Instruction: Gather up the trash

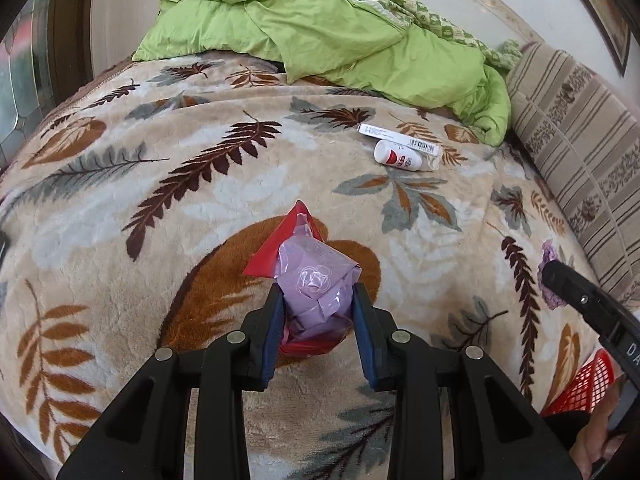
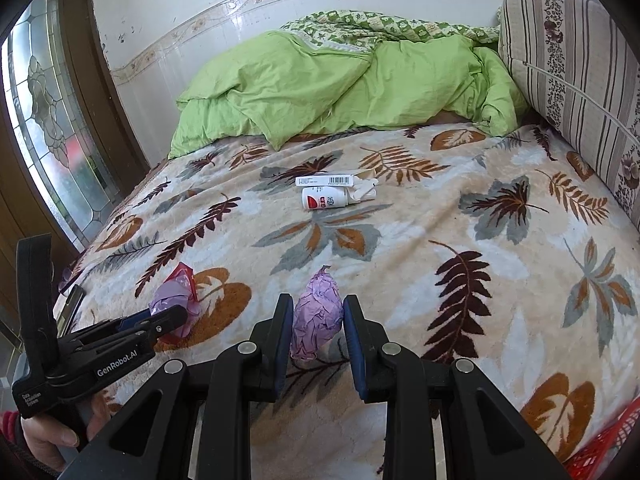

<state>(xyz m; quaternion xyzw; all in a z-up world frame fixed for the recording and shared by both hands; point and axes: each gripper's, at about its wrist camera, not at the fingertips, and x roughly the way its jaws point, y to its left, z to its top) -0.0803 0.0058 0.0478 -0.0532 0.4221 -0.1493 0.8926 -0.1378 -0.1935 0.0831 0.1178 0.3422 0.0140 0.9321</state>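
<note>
My left gripper [image 1: 317, 292] is shut on a crumpled lilac and red wrapper [image 1: 308, 276], held just above the leaf-patterned blanket [image 1: 160, 208]. In the right wrist view the same wrapper [image 2: 174, 296] sits in the left gripper [image 2: 178, 316] at lower left. Between the blue pads of my right gripper [image 2: 318, 300], which is shut, is a crumpled purple wrapper [image 2: 318, 316]. From the left wrist view that purple wrapper [image 1: 550, 256] shows at the tip of the right gripper [image 1: 556, 280]. Farther up the bed lie a white bottle with a red label [image 2: 320, 200], a white barcode box [image 2: 326, 180] and a crumpled tissue [image 2: 366, 191].
A green duvet [image 2: 320, 88] is heaped at the head of the bed. A striped cushion [image 2: 580, 80] lines the right side. A red mesh basket [image 1: 592, 384] shows at the lower right edge. A glazed door [image 2: 52, 120] stands to the left. A hand [image 2: 48, 440] grips the left tool.
</note>
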